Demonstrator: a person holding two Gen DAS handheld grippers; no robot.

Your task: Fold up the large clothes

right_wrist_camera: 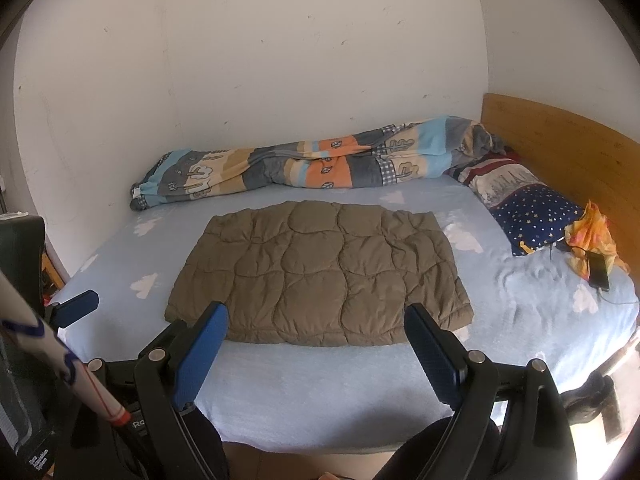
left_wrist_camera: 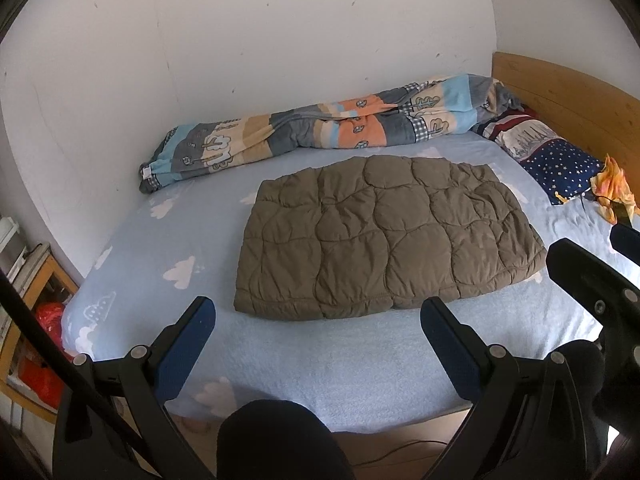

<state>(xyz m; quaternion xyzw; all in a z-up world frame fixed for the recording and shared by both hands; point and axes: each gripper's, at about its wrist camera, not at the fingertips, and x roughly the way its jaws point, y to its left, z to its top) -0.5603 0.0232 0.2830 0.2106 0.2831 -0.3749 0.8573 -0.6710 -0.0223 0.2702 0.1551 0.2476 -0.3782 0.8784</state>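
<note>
Bedding crowds the far side of what your left wrist camera shows: a rolled patchwork duvet (left_wrist_camera: 320,128) lies along the white wall (left_wrist_camera: 280,40), and a star-print pillow (left_wrist_camera: 556,160) sits against the wooden headboard (left_wrist_camera: 568,96) at the right, with a crumpled orange cloth (left_wrist_camera: 614,192) just beside it. A wooden shelf (left_wrist_camera: 32,320) stands off the bed's left end. Your left gripper (left_wrist_camera: 318,312) hangs over the near edge of the bed sheet (left_wrist_camera: 320,368), its blue-padded fingers spread wide with nothing between them. The quilted jacket (left_wrist_camera: 384,236) lies flat ahead of the fingertips, near but not touching, folded into a rough rectangle. Its olive shell is puffy, stitched in irregular rounded cells. Your right gripper (left_wrist_camera: 624,240) pokes in at the right edge, close to the jacket's right corner.

From the right wrist, the same duvet (right_wrist_camera: 312,164), pillow (right_wrist_camera: 532,204) and headboard (right_wrist_camera: 560,148) line the back and right, and a phone (right_wrist_camera: 599,272) with a cable rests against the orange cloth (right_wrist_camera: 592,236). Nothing lies between you and the jacket (right_wrist_camera: 320,272). The right gripper (right_wrist_camera: 316,312) also stands wide apart and empty, its two fingertips overlapping the jacket's near hem in view; you cannot tell whether they touch it. One pad of the left gripper (right_wrist_camera: 78,306) shows at the left, over the pale blue cloud-print sheet (right_wrist_camera: 320,392), which looks like soft terry.
</note>
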